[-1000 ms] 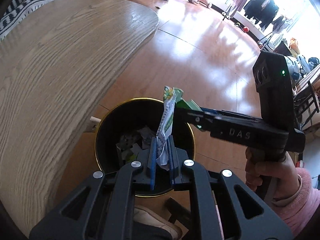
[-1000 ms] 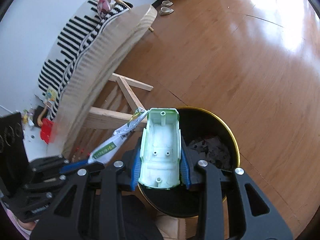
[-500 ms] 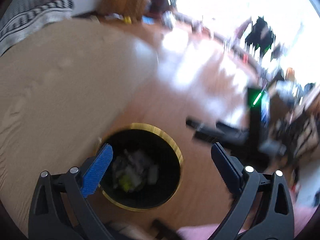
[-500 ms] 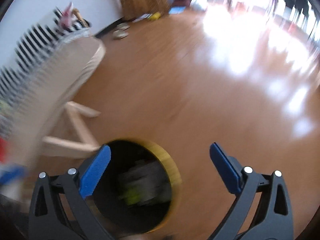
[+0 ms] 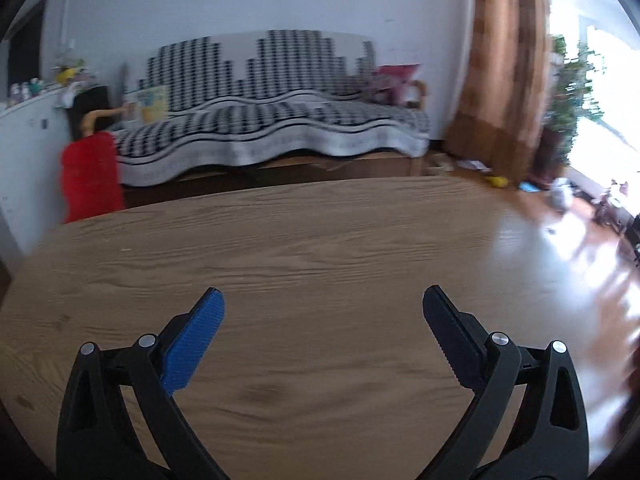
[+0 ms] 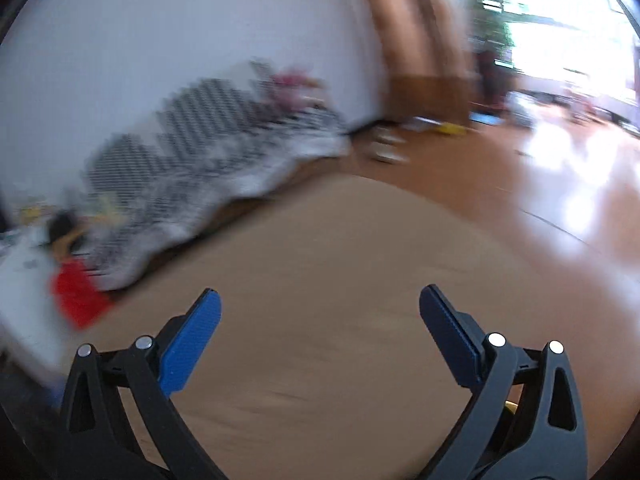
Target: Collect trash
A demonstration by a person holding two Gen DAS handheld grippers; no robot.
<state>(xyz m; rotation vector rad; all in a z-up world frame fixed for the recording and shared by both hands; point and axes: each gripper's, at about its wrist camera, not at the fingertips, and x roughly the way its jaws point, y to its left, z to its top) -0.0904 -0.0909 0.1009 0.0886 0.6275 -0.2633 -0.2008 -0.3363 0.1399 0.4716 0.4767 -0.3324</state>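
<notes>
The left claw [image 5: 322,320] and the right claw [image 6: 318,318] both stand wide apart and empty, probably because their trash is already dropped. Under both lies the bare wooden bench [image 5: 320,240]; no trash or bin is visible. The left view shows the sofa [image 5: 272,120] sharply, the right view only blurred.

A wooden table [image 5: 320,248] fills the foreground. Behind it a sofa [image 5: 276,120] stands against the wall, a curtain [image 5: 504,72] to its right, open floor [image 5: 560,248] farther right.
</notes>
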